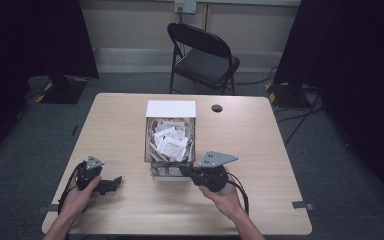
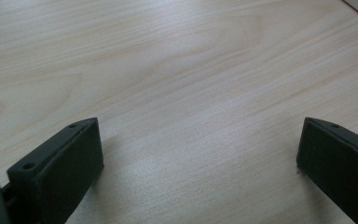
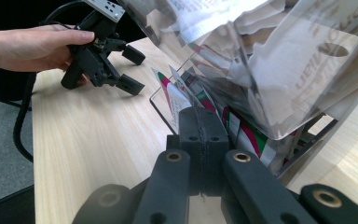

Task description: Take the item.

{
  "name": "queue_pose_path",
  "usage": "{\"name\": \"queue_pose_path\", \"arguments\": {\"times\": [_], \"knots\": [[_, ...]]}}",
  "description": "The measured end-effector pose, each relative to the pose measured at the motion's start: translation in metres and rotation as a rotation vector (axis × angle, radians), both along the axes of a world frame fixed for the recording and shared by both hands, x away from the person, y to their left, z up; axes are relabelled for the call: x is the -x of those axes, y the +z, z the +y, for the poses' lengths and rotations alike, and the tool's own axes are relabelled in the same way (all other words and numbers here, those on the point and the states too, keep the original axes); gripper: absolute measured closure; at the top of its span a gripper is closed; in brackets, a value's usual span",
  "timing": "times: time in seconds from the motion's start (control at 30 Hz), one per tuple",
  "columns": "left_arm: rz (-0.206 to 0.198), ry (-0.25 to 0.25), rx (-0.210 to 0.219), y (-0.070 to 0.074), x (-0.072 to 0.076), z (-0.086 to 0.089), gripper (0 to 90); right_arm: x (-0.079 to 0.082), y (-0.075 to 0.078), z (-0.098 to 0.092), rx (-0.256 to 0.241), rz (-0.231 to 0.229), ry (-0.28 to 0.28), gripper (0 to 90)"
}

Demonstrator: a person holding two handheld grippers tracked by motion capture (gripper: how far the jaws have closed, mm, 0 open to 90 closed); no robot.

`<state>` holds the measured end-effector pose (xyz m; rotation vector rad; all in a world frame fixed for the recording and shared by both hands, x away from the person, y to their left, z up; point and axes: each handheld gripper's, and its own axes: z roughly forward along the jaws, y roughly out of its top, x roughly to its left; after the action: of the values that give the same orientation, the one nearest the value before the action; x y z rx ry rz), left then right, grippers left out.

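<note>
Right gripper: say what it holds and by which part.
The right gripper is shut at the dispenser's lower tray; whether a packet is pinched cannot be told. The left gripper holds nothing.

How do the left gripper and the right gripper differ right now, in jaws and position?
The left gripper has its jaws spread wide over bare table; the right gripper has its jaws pressed together. The left gripper sits apart from the clear dispenser box, while the right gripper's tips are at the box's lower front opening among the packets. Both are black, hand-held and low over the table.
</note>
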<state>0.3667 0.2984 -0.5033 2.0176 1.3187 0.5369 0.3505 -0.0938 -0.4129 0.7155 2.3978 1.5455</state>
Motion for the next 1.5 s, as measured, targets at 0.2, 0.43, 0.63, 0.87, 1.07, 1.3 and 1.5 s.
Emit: {"name": "queue_pose_path", "arguments": {"times": [0.2,0.43,0.63,0.87,1.07,1.3,1.5], "knots": [[0.0,0.0,0.0,0.0,0.0,0.0,0.0,0.005,0.005,0.001,0.006,-0.017,0.011,90.0],[0.0,0.0,0.001,0.0,0.0,0.0,0.0,0.009,0.01,0.0,-0.005,-0.023,0.021,90.0],[0.0,0.0,0.001,0.0,0.0,0.0,0.0,0.012,0.015,-0.006,-0.02,-0.022,0.018,90.0],[0.0,0.0,0.001,0.0,0.0,0.0,0.0,0.015,0.014,-0.01,-0.017,-0.014,0.027,90.0],[-0.002,0.002,0.004,0.0,0.0,0.0,0.0,0.017,0.012,-0.014,-0.01,-0.008,0.025,90.0],[0.0,0.0,0.001,0.0,0.0,0.0,0.0,0.021,0.014,-0.021,-0.015,-0.008,0.014,90.0],[0.0,0.0,0.001,0.0,0.0,0.0,0.0,0.024,0.013,-0.025,-0.01,-0.007,0.012,90.0]]}}
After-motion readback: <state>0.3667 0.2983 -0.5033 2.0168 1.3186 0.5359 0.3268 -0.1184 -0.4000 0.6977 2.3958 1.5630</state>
